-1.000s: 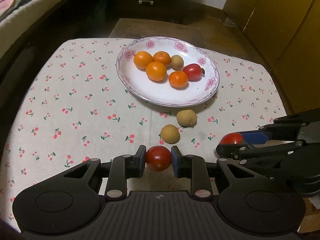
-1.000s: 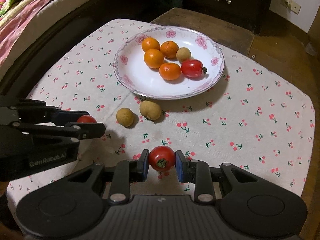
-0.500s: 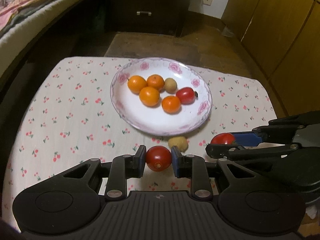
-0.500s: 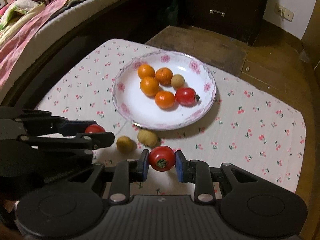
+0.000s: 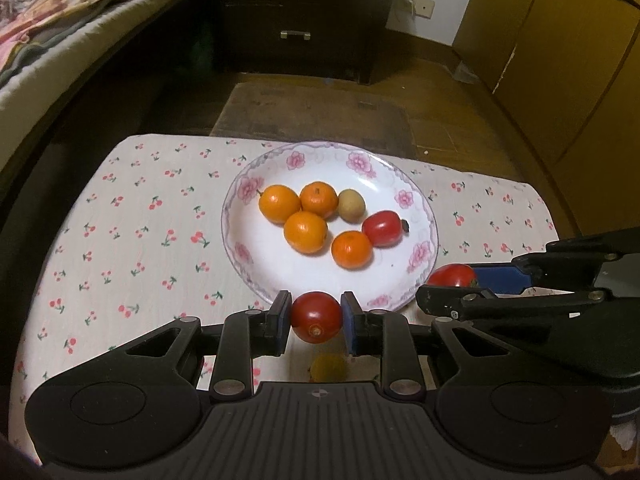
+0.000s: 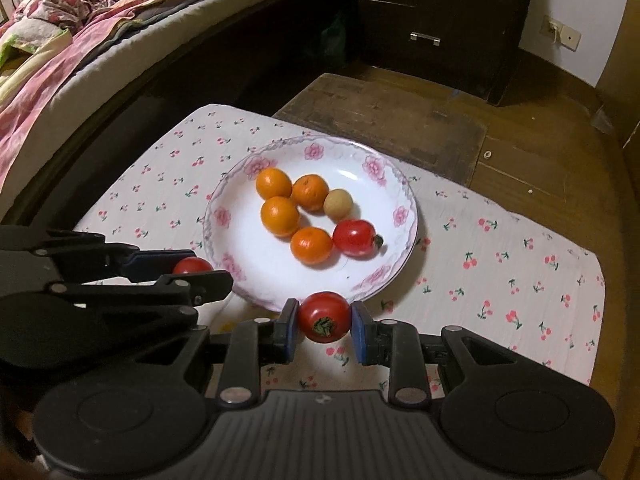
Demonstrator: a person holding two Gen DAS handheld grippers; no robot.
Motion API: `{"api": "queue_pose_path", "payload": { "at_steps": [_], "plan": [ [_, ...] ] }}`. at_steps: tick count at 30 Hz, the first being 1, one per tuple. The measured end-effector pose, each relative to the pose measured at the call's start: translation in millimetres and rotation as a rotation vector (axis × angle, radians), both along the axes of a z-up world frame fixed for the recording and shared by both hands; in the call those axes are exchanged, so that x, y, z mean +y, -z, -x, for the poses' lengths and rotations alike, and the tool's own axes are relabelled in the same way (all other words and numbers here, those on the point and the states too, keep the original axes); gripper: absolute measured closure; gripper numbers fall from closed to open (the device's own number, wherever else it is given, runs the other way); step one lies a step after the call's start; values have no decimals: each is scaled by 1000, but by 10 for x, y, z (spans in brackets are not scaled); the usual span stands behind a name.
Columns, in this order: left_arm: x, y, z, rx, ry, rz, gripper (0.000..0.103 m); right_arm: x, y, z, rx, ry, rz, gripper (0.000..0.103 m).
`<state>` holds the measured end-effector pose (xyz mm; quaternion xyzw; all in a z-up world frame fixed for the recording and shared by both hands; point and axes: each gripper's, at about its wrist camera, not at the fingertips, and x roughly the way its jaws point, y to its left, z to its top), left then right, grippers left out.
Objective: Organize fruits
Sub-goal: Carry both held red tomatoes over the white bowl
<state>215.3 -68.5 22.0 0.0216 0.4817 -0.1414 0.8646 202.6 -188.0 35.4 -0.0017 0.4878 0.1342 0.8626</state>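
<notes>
Under me lies a low tabletop draped in a white cloth printed with small red cherries (image 5: 132, 216), standing on a worn wooden floor (image 6: 532, 148). A dark chest of drawers with metal handles (image 5: 298, 20) stands against the far wall, a bed with pink flowered bedding (image 6: 60, 40) runs along the left, and yellow-brown cabinet doors (image 5: 568, 60) close off the right.

On the cloth sits a white plate with a pink flower rim (image 5: 360, 162). It holds four round oranges (image 5: 306, 231), one tan longan-like fruit (image 5: 352, 206) and a red tomato with a dark stem (image 5: 383, 228).

My left gripper (image 5: 316, 317) is clenched on a small red tomato (image 5: 316, 316), held at the plate's near edge. My right gripper (image 6: 325, 318) grasps a second red tomato with a green calyx (image 6: 325, 317), also at the near rim.

Only the left wrist view shows a yellowish round fruit (image 5: 328, 368) blurred on the cloth beneath my left jaws, along with the cabinet doors. Only the right wrist view shows the green calyx facing the camera and the bedding's full spread.
</notes>
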Motion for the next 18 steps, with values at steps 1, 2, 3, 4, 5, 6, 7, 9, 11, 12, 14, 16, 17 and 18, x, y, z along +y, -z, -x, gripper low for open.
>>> {"api": "queue_pose_path", "payload": {
  "at_steps": [1, 2, 3, 4, 5, 6, 7, 9, 11, 12, 14, 16, 17, 18],
  "plan": [
    [-10, 6, -21, 1, 0, -2, 70, -6, 4, -20, 1, 1, 1, 75],
    [-13, 12, -36, 1, 0, -3, 70, -8, 10, -37, 1, 0, 4, 75],
    [-20, 18, -54, 1, 0, -5, 70, -11, 15, -55, 0, 0, 5, 75],
    [-22, 22, -71, 2, -2, -6, 70, -14, 20, -74, 0, -1, 6, 75],
    [-26, 27, -89, 1, -4, -8, 70, -15, 25, -91, 0, -1, 7, 75],
    [-28, 28, -102, 1, -6, -9, 70, -15, 30, -109, 0, -1, 8, 75],
    [-31, 30, -116, 0, -8, -10, 70, -14, 33, -126, -1, -1, 10, 75],
    [-33, 38, -145, 1, -11, -11, 71, -12, 36, -149, -3, -1, 11, 75],
    [-32, 47, -164, 2, -14, -12, 71, -11, 46, -171, -3, -1, 12, 75],
    [-34, 53, -173, 3, -14, -13, 71, -11, 53, -178, -3, -1, 11, 75],
    [-38, 67, -189, 6, -15, -15, 71, -12, 71, -196, -1, -2, 11, 75],
    [-37, 80, -200, 8, -17, -18, 71, -11, 84, -209, 0, -4, 11, 75],
    [-35, 86, -205, 8, -18, -20, 71, -9, 91, -216, 0, -4, 12, 75],
    [-35, 90, -207, 8, -19, -21, 71, -8, 95, -220, 0, -4, 12, 75]
  ]
}}
